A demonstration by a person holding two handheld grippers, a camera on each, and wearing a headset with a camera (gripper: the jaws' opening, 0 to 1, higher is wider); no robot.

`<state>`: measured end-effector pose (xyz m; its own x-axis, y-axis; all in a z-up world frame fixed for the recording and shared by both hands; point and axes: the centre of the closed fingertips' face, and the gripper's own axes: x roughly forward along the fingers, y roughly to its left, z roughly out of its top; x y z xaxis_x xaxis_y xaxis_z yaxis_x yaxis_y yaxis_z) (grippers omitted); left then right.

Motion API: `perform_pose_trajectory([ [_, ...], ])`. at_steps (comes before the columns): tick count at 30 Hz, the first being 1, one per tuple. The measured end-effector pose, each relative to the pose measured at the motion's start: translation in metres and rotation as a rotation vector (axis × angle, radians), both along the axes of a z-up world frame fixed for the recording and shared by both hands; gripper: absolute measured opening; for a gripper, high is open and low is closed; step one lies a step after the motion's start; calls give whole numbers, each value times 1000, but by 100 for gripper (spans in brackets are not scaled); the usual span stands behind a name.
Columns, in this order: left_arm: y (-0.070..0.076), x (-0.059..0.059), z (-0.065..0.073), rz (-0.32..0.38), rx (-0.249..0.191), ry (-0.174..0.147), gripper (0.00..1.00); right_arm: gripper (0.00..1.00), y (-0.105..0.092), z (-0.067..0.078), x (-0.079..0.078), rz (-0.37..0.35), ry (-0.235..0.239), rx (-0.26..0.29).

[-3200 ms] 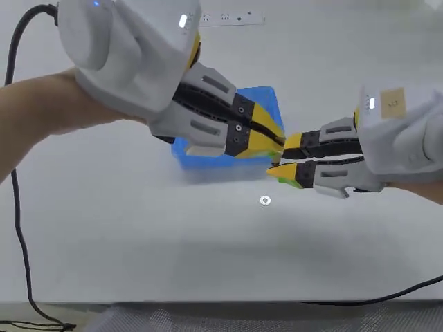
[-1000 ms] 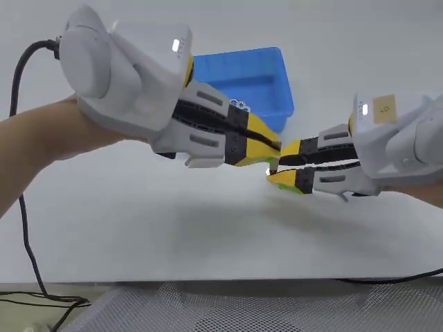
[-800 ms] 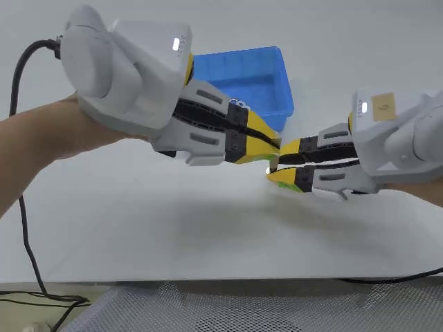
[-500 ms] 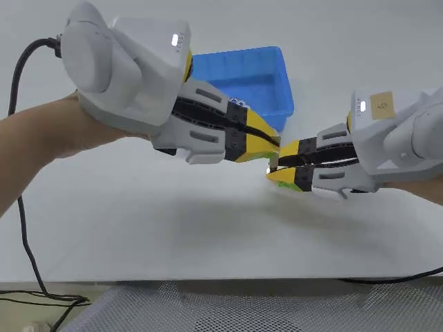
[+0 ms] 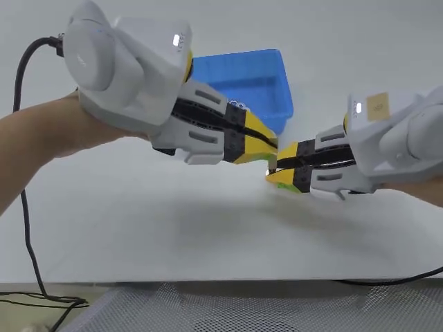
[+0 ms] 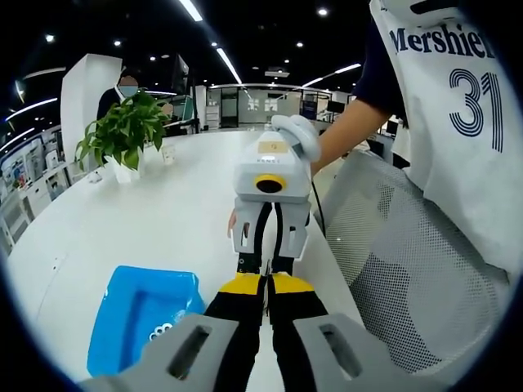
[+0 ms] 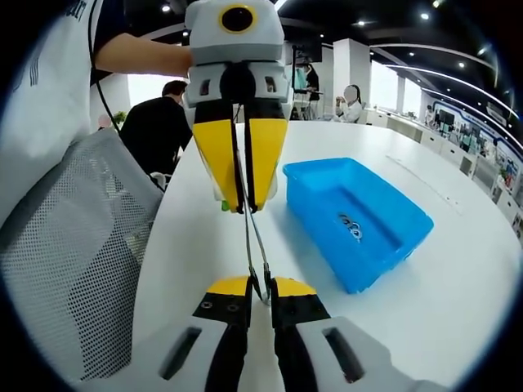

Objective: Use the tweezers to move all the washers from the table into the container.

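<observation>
— What's nearest?

— The two grippers, meeting tip to tip above the table (image 5: 173, 228), just on the person's side of the container (image 5: 266, 76), off its near right corner. The left gripper (image 5: 273, 146) reaches in from the container's left. The right gripper (image 5: 271, 173) comes from its right and sits a little lower.

— And the jaws?

— The left gripper's yellow jaws are pressed together on the handle end of the tweezers (image 7: 253, 245). In the right gripper view the two thin arms run from there and narrow to a point between the right gripper's own jaws, which are drawn in close on that end. I can't tell whether a washer sits in the tips.

— The washers?

— A small cluster of washers (image 7: 351, 227) lies on the container's floor, towards its middle. The container is a blue, open tray standing flat on the table.

— Further off?

— In the left gripper view, a leafy plant (image 6: 122, 131) in a white pot stands on the table well beyond the container. A mesh chair (image 7: 82, 245) is off the table edge, on the far side of the grippers from the container.
</observation>
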<state>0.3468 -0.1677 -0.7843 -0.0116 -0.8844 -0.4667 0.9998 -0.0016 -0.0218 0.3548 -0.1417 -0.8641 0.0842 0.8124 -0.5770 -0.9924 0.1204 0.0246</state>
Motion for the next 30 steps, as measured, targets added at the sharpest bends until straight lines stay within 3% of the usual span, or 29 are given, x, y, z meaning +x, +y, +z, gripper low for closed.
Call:
perform_pose_trajectory([
  [7,4,-3,14,0,-3,-10,5,10,3,13,-1,5,-20,7],
  [18,16,2,44,-7,5,-67,5,10,13,46,7,21,-97,12],
  [23,22,9,52,-22,14,-104,5,10,17,59,14,22,-129,15],
  [30,31,23,72,-44,22,-157,5,10,22,80,28,20,-184,23],
])
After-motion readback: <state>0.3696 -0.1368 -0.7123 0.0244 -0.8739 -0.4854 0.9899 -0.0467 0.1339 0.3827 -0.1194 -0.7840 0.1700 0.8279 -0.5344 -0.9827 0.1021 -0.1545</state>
